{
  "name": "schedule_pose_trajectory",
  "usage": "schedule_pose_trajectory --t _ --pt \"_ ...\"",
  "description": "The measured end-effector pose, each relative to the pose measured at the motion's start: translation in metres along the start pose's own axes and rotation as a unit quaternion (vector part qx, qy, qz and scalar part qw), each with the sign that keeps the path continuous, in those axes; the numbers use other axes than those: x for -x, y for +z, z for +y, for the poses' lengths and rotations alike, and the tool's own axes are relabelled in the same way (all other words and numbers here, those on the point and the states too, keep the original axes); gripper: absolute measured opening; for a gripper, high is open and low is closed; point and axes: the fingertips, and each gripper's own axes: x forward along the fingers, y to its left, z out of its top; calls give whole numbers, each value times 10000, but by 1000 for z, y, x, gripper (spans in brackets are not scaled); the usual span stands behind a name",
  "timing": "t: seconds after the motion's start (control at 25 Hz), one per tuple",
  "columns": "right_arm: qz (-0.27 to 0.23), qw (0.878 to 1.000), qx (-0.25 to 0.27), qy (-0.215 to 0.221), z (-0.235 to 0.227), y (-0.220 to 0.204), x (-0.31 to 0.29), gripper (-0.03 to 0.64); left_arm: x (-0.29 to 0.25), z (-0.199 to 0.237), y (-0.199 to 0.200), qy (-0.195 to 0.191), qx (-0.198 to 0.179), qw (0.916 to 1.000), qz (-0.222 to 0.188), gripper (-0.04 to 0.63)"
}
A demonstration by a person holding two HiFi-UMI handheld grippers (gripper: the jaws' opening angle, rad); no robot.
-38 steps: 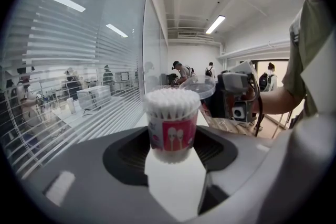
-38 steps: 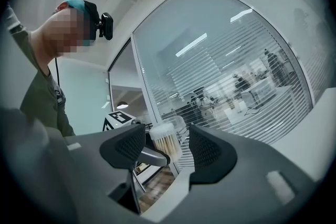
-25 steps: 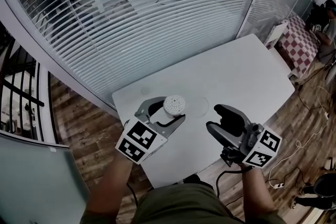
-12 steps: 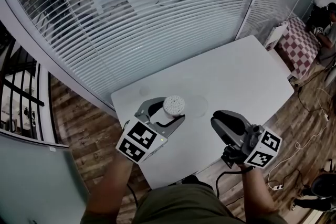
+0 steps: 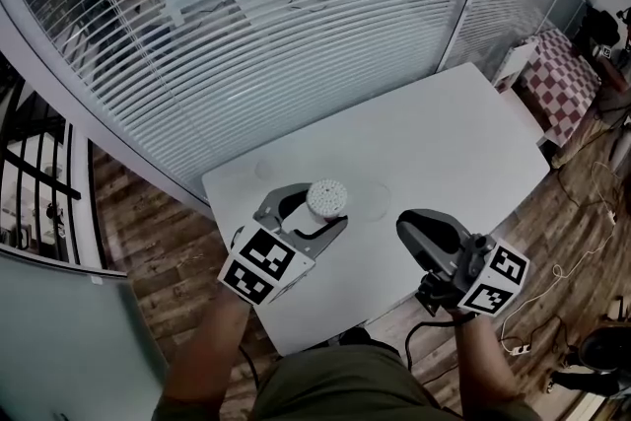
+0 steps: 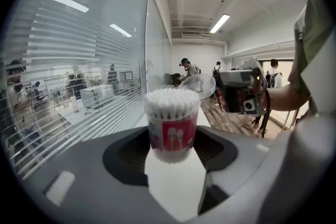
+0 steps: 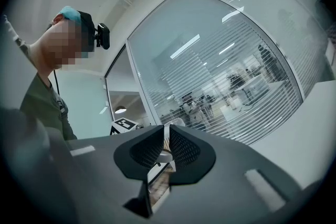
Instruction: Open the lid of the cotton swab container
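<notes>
My left gripper (image 5: 314, 210) is shut on the cotton swab container (image 5: 326, 198), a small clear tub with a pink label (image 6: 172, 126). It stands upright between the jaws above the white table (image 5: 444, 143). The tub has no lid on it and the white swab tips show. A clear round lid (image 5: 371, 201) lies on the table just right of the container, and it also shows beside the right gripper in the left gripper view (image 6: 198, 84). My right gripper (image 5: 409, 224) hovers right of the lid. Its jaws (image 7: 167, 147) are closing to a narrow slit with nothing between them.
A glass wall with white blinds (image 5: 296, 64) runs along the table's far side. Wooden floor (image 5: 148, 242) surrounds the table, with cables (image 5: 582, 261) at the right and a checkered piece of furniture (image 5: 562, 84) beyond the table's right end. People (image 6: 189, 68) stand in the background.
The right gripper's jaws have closed from wide apart to a narrow slit, and it has drawn back slightly from the lid. The left gripper and container have held still.
</notes>
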Motion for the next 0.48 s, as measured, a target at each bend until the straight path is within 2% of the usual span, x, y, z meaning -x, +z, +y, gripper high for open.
schedule_pose_trajectory --t 0.48 --pt "52 10000 -32 -46 -5 -4 8 12 -6 -6 1 31 60 10000 -41 261"
